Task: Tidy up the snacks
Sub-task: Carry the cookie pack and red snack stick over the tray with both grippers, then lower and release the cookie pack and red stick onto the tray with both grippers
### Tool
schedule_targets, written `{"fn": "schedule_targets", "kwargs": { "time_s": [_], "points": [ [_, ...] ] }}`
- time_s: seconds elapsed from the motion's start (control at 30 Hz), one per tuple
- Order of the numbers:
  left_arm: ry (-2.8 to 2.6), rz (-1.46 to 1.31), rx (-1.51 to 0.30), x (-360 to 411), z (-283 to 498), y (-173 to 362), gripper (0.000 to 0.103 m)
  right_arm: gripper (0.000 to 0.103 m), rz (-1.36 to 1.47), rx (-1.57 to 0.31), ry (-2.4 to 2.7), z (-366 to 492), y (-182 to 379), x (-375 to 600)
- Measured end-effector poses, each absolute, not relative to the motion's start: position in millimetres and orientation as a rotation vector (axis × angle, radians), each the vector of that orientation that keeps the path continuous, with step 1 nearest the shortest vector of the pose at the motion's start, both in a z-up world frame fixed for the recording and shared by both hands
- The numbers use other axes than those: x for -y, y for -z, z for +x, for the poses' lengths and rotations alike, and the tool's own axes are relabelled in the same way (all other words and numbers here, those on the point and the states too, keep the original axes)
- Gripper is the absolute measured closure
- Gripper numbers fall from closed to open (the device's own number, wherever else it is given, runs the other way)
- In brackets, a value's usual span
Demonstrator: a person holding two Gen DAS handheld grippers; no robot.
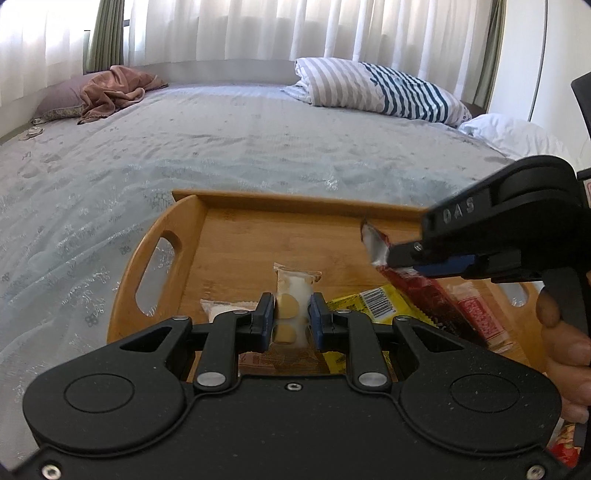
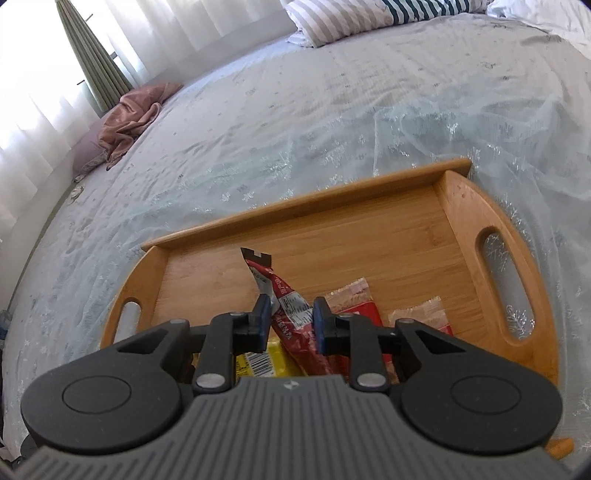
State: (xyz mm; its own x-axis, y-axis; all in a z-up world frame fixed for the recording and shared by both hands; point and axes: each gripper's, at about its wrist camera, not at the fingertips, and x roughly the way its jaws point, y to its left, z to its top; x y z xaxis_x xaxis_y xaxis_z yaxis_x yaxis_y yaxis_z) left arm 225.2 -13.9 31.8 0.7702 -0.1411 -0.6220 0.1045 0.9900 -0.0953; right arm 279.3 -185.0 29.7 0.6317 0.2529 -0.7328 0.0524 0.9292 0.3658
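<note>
- A home bedroom: a wide bed with a pale grey-blue embroidered bedspread [image 1: 229,147] fills the view.
- A blue-and-grey striped pillow [image 1: 376,88] and crumpled pink blanket [image 1: 114,90] lie by sheer white curtains [image 1: 236,29].

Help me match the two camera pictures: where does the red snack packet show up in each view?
Left wrist view: the red snack packet is at right, clamped in the right hand-held gripper above the tray.
Right wrist view: the red snack packet is at centre, between the fingers.
Shared landmark: the wooden tray.
</note>
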Motion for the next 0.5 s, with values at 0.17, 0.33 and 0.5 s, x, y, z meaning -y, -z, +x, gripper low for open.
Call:
{"fn": "schedule_targets", "kwargs": {
  "time_s": [0.17, 0.33, 0.5],
  "points": [
    [0.123, -0.042, -0.683, 15.3, 229.6, -26.2, 0.083, 0.086, 0.367, -0.890, -0.117, 279.9, -24.0, 187.7],
    [0.124, -0.035, -0.701, 16.2, 232.2, -22.7, 0.083, 0.085, 0.357, -0.891, -0.123, 278.7, -22.7, 188.8],
    [0.122, -0.034, -0.703, 17.4, 232.6, -24.0, 0.078, 0.079, 0.330, -0.881, -0.136, 274.8, -24.4, 187.4]
  ]
}}
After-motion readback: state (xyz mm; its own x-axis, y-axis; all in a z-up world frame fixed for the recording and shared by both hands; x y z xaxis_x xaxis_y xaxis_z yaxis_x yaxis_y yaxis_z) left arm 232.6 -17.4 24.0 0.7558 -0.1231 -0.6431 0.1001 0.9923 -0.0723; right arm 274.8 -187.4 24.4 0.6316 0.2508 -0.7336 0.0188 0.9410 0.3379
